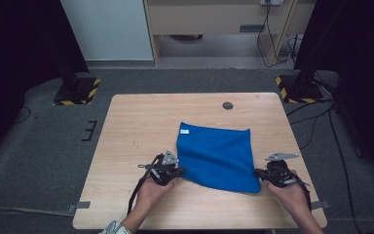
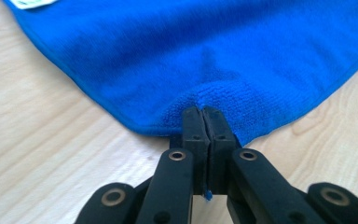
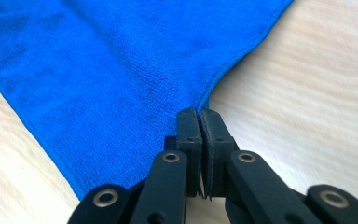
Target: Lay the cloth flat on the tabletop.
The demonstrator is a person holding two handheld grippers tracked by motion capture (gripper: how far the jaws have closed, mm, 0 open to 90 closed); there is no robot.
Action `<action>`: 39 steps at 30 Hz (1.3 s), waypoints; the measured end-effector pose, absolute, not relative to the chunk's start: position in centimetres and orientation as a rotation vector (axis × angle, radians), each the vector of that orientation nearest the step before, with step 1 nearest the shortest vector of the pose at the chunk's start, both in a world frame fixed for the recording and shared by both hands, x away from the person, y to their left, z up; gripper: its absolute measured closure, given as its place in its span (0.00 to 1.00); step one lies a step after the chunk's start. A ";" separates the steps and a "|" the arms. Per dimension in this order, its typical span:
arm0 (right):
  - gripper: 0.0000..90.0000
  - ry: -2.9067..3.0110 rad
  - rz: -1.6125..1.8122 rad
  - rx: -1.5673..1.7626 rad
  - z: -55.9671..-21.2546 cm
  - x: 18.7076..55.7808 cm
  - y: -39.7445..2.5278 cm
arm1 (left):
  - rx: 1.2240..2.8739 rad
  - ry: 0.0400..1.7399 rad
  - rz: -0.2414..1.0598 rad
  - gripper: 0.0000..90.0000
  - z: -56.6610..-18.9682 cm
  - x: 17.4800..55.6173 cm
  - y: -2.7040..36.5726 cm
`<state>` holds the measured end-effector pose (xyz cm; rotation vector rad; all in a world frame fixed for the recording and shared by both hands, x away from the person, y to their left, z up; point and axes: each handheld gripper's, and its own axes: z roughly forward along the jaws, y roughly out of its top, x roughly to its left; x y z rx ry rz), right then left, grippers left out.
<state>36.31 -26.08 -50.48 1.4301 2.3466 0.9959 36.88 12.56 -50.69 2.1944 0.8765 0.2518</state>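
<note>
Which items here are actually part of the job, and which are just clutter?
In the job:
blue cloth, flat on the table
left gripper, shut on its near left corner
right gripper, shut on its near right corner

Lying about:
round dark grommet in the tabletop
cables on the floor

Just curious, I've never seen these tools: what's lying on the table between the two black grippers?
A blue cloth spans the stretch between them in the high view. The left gripper pinches its near left corner, the right gripper its near right corner, jaws shut on fabric.
</note>
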 end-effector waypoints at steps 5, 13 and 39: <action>0.97 2.342 0.993 1.442 -50.7 35.5 -27.1 | 2.209 0.861 0.245 0.98 -50.7 36.3 12.3; 0.96 2.381 0.955 1.418 -51.5 36.3 -26.0 | 2.206 0.881 0.233 0.98 -50.7 34.8 14.0; 0.74 2.280 0.902 1.445 -50.4 35.2 -27.9 | 2.204 0.844 0.176 0.93 -50.4 32.3 13.0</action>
